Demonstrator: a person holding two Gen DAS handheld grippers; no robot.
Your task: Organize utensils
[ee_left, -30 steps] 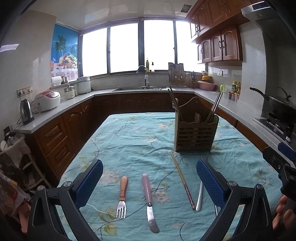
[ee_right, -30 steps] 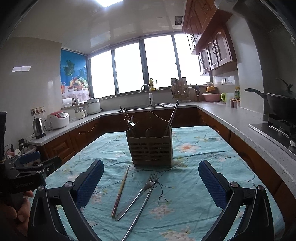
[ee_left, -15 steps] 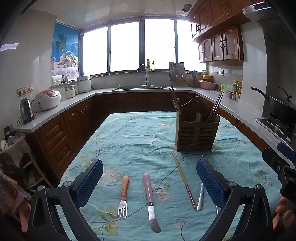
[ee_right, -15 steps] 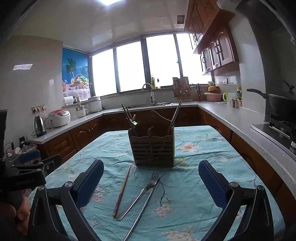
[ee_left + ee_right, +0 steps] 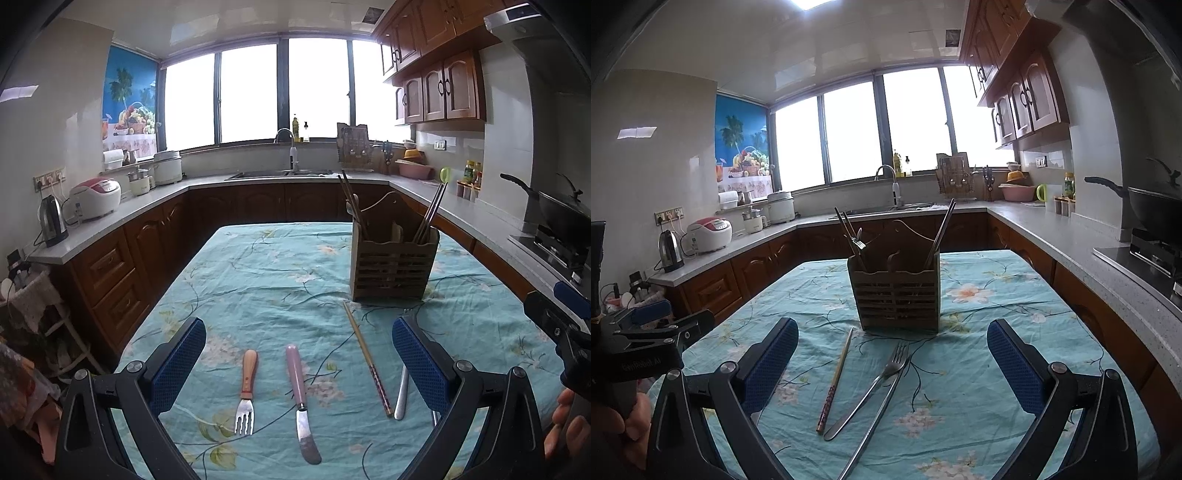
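A slatted wooden utensil holder [image 5: 393, 267] stands on the floral tablecloth [image 5: 266, 280] with chopsticks and a fork in it; it also shows in the right wrist view [image 5: 897, 295]. My left gripper [image 5: 298, 360] is open and empty above a wooden-handled fork [image 5: 246, 391] and a pink-handled knife [image 5: 300, 391]. A single chopstick [image 5: 366, 356] and a metal handle [image 5: 402, 393] lie to their right. My right gripper [image 5: 892, 358] is open and empty above the chopstick [image 5: 835, 376], a metal fork [image 5: 871, 387] and a thin metal utensil [image 5: 877, 413].
Kitchen counters run round three sides: a kettle [image 5: 51, 221] and rice cooker [image 5: 96, 197] on the left, a sink [image 5: 284, 171] at the back, a wok on the stove [image 5: 561, 218] at the right. The other gripper shows at each view's edge [image 5: 646, 347].
Both grippers have drifted slightly; the holder and utensils sit a little lower in each view. Nothing has been picked up, and both stay open.
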